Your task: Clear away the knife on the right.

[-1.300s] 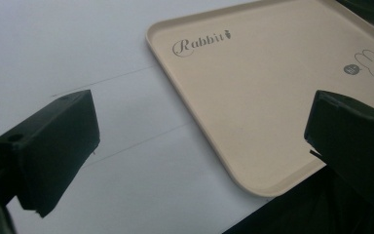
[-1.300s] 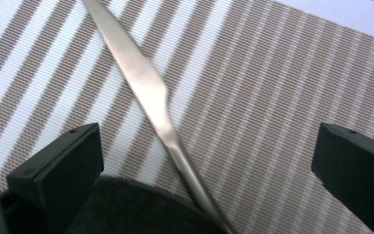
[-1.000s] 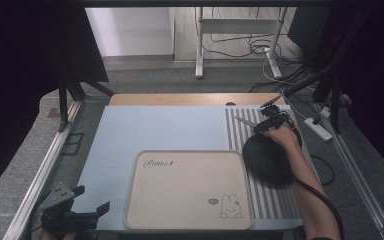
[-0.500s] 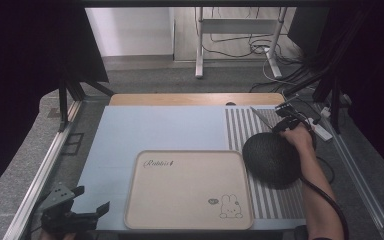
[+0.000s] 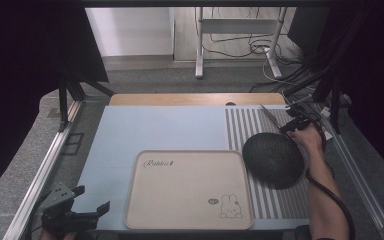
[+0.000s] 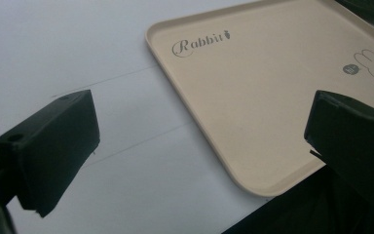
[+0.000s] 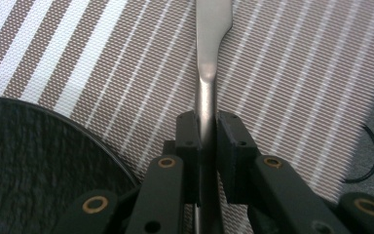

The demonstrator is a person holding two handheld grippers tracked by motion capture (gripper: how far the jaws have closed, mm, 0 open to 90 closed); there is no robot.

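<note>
Lying on the pale blue table: a beige tray with a rabbit drawing, sitting near the front edge, and a striped mat at the right, bearing a black round plate just beside the tray. The right gripper is hovering beyond the plate, gripping a metal knife that is pointing away over the stripes. The left gripper is resting at the table's front left corner, jaws standing apart.
</note>
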